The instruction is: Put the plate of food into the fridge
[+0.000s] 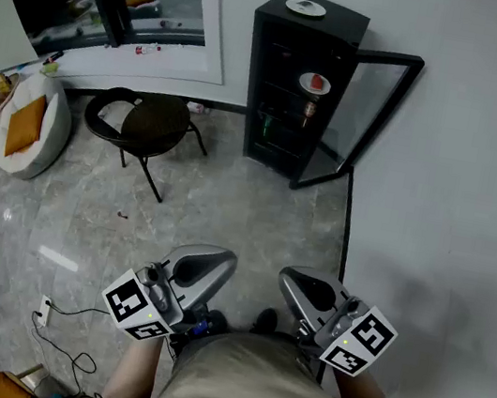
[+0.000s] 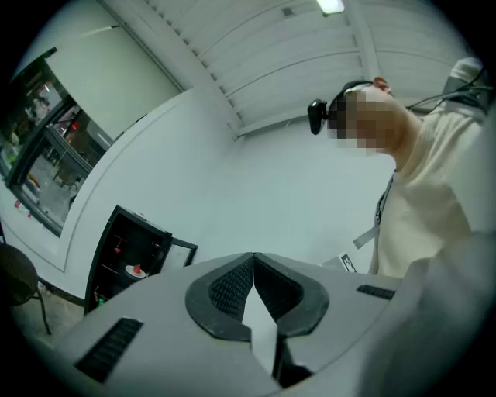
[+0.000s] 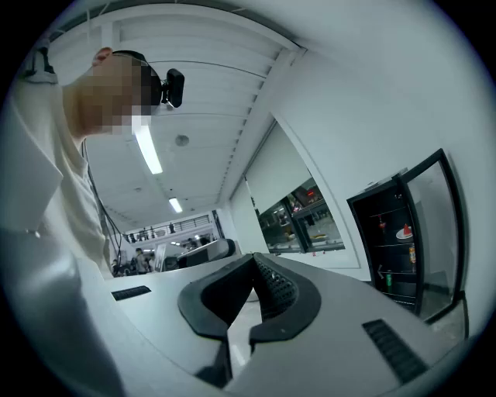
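A black mini fridge [image 1: 297, 87] stands against the far wall with its glass door [image 1: 363, 118] swung open to the right. A white plate with red food [image 1: 315, 83] rests on an upper shelf inside; the same plate [image 2: 136, 271] [image 3: 404, 233] shows small in both gripper views. Another small plate [image 1: 306, 6] lies on top of the fridge. Both grippers are held low, close to the person's body, far from the fridge. My left gripper [image 1: 219, 260] [image 2: 253, 257] is shut and empty. My right gripper [image 1: 292, 277] [image 3: 254, 260] is shut and empty too.
A round black stool [image 1: 143, 122] stands left of the fridge. A white and orange beanbag [image 1: 28, 126] lies at the far left. A cable and power plug [image 1: 43, 310] trail on the marble floor near the person's left. A white wall runs along the right side.
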`<state>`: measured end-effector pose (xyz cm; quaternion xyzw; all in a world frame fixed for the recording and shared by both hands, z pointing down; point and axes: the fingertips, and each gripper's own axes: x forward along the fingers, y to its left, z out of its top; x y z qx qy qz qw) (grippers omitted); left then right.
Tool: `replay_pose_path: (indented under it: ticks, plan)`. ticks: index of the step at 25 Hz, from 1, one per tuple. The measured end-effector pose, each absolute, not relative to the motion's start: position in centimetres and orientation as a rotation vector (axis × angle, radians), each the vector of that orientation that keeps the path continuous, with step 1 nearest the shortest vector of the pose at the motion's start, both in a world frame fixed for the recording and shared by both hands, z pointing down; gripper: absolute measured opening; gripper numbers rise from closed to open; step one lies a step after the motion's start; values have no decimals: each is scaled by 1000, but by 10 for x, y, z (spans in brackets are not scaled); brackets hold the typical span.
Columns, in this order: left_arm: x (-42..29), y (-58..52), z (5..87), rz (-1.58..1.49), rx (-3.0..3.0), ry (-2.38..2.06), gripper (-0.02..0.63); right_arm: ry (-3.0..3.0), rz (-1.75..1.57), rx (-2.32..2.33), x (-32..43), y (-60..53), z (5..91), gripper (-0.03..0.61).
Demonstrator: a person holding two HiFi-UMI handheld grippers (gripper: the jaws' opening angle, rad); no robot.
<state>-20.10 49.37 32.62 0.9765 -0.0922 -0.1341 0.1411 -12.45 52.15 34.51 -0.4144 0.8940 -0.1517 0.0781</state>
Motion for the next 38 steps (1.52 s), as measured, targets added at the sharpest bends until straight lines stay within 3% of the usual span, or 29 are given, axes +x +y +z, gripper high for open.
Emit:
replay_pose_path:
  ticks: [15, 23, 31, 38]
  plan:
    - [-194, 485, 328, -287, 2910, -439, 11, 2721, -412, -1279, -108, 530, 353, 20]
    - [-139, 466, 326, -216, 3011, -381, 11, 2794, -267, -1290, -75, 521, 341, 20]
    - [-97, 462, 333, -157, 2983, -419, 11, 2814, -348, -1213, -35, 513, 362, 20]
    - [-113, 473, 342, -106, 2921, -496, 11, 2842, -379, -1165, -27, 506, 373, 21]
